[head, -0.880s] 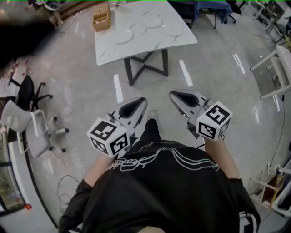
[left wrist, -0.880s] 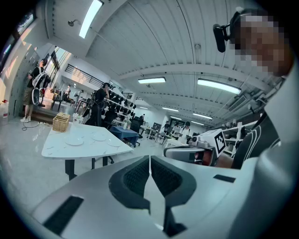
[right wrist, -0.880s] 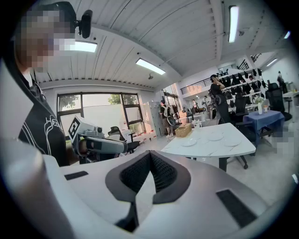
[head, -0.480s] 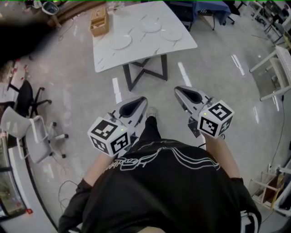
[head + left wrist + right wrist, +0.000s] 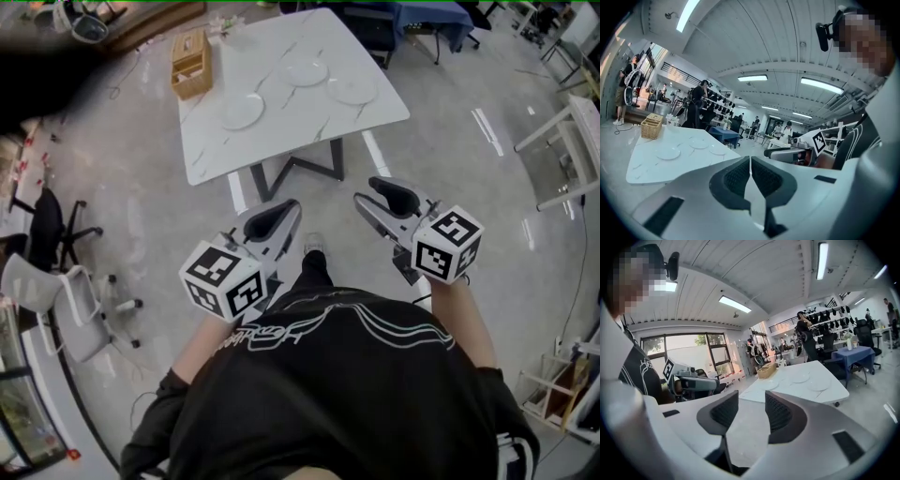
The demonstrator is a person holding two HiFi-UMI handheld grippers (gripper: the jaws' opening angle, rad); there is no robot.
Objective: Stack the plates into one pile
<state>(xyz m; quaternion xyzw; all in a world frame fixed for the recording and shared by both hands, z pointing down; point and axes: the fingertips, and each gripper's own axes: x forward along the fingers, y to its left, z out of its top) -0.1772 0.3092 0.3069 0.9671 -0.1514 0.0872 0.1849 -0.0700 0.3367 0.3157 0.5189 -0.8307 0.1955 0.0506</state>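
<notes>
Head view, plates: three white plates lie flat on the table. The left plate sits by itself. The far plate and the right plate are near each other but not touching.
Head view, claws: the left gripper and the right gripper are held out in front of the person, over the floor. Both are well apart from the table and the plates.
Head view, job so far: no plate is on top of another. I think nothing is done yet. The person has to get to the table first, and then every plate has to go into the pile.
Head view, table and room: the table top is white with thin grey lines and has dark crossed legs. A basket stands at its far left corner. The floor is grey and shiny. Chairs stand at the left.
Left gripper view, claw: the two jaws are pressed together with nothing between them.
Left gripper view, room: the table with its three plates is ahead on the left. Long lights run across the ceiling.
Right gripper view, claw: the jaws stand apart with only air between them.
Right gripper view, room: the table is ahead on the right, and big windows are on the left.
</notes>
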